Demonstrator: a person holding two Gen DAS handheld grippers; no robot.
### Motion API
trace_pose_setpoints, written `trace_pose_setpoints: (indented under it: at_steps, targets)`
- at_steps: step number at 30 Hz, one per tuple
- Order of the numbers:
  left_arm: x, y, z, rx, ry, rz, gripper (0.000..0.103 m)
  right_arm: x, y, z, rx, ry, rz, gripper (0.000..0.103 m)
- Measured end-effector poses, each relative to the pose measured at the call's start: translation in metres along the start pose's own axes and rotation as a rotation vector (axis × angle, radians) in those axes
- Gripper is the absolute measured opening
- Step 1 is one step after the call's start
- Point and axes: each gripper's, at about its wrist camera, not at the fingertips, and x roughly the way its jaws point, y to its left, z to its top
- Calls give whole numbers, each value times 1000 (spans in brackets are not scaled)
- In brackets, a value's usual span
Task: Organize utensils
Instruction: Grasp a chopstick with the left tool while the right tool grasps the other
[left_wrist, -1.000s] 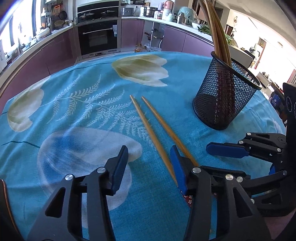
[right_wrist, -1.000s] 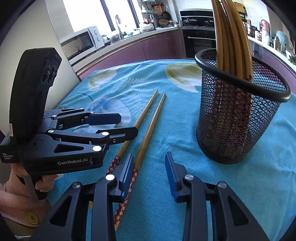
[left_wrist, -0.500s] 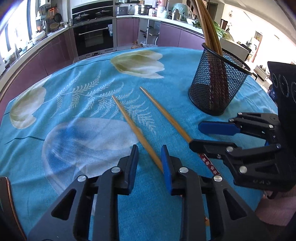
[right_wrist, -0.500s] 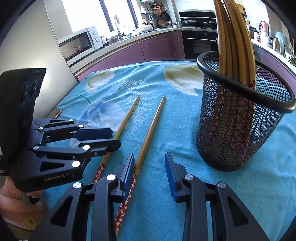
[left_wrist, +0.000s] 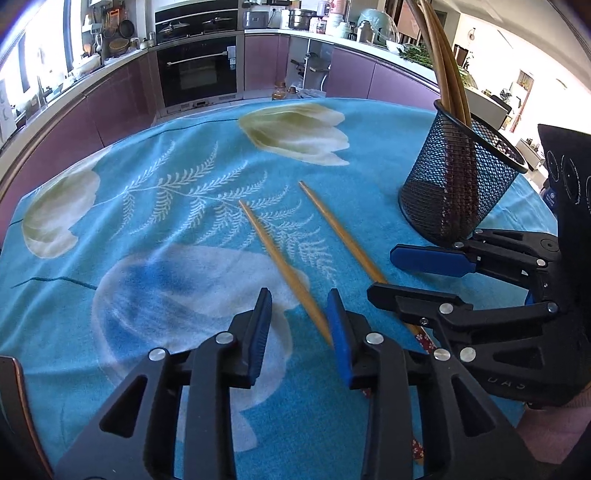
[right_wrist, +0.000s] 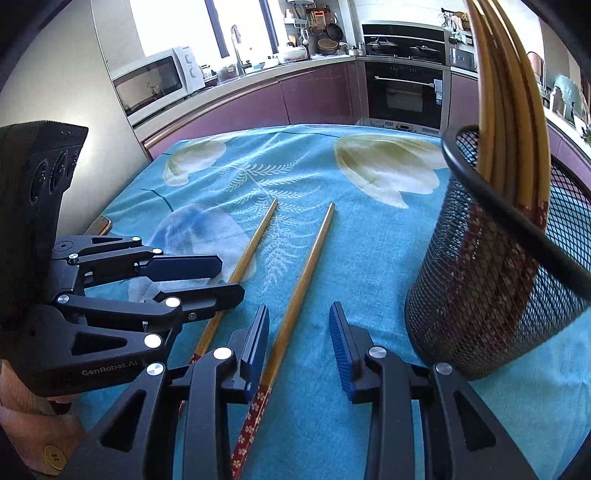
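My left gripper (left_wrist: 299, 325) was opening, one chopstick (left_wrist: 280, 264) between unpressed pads, handle hidden | my right gripper (right_wrist: 299, 345) stood apart, other chopstick (right_wrist: 301, 284) beside its left finger | mesh holder (left_wrist: 454, 184) farther toward table's right edge, its chopsticks cut off above.

A table covered by a turquoise cloth (left_wrist: 155, 206) printed with pale tulips and fern sprays fills the middle of both views. Two wooden chopsticks lie on it near the centre, the left chopstick (left_wrist: 275, 254) and the right chopstick (left_wrist: 338, 230) slightly splayed apart. A black mesh holder (left_wrist: 454, 195) stands upright at the right.
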Motion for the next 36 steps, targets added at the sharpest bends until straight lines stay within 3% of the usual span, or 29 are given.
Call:
trace_pose_setpoints:
  at_steps: [5,9,15,22,29,36]
  targets:
    - [3,-3,3,-8,-8,18,26,3,-1,3,4,1,-15,24]
    - [2,-3,2,-22,-10,9,16,2,-7,2,30,-2,-12,11]
    - [0,-5,-2,-36,-12,4,11,-1,-17,-1,98,-12,27,6]
    - [-2,-9,-6,-34,-8,-6,8,-11,-23,-6,132,-37,68,6]
    - [-6,-17,-10,-12,-2,-17,8,-10,-11,-6,84,-14,105,6]
    - [-3,-20,-10,13,13,-16,11,-6,-7,-8,63,15,92,7]
